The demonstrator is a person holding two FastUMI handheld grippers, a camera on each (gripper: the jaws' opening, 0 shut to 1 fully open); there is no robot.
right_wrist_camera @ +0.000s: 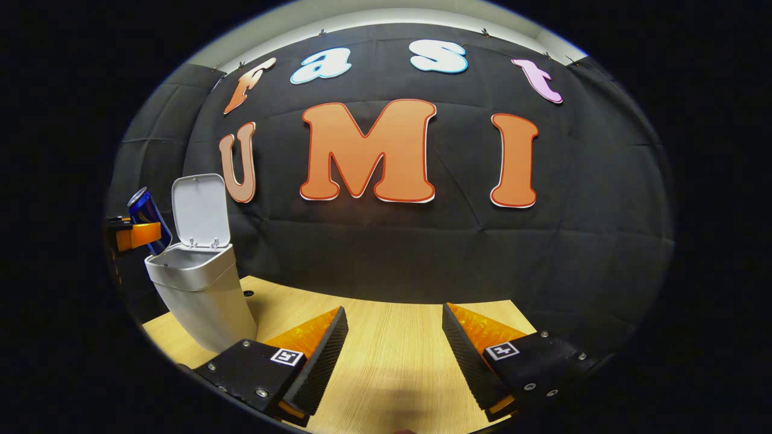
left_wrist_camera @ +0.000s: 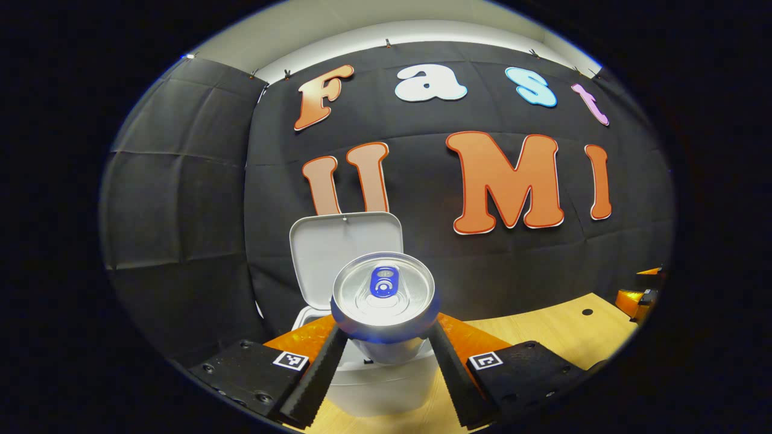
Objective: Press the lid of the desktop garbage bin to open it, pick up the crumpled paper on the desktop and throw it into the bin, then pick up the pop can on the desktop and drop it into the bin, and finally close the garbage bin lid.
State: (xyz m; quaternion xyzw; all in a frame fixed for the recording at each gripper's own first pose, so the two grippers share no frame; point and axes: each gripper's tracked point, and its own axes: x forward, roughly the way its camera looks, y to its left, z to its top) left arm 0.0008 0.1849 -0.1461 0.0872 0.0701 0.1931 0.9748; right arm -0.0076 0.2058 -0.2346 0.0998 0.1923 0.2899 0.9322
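We pinch the upright can (left_wrist_camera: 383, 301) in the left hand-held gripper (left_wrist_camera: 386, 355), low centre, bin (left_wrist_camera: 386, 386) just beyond; right hand-held gripper (right_wrist_camera: 395, 349) spread.

black screwed hand-held gripper (right_wrist_camera: 395, 328) blocks, square markers

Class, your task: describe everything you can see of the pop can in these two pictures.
The pop can looks like metal: a silver top with a blue pull tab and, in the right gripper view, a blue side. It is unopened as far as shows. The left gripper holds it, one finger pressing each side. It is off the desk, slightly tilted, beside and above the white garbage bin, whose lid stands open.
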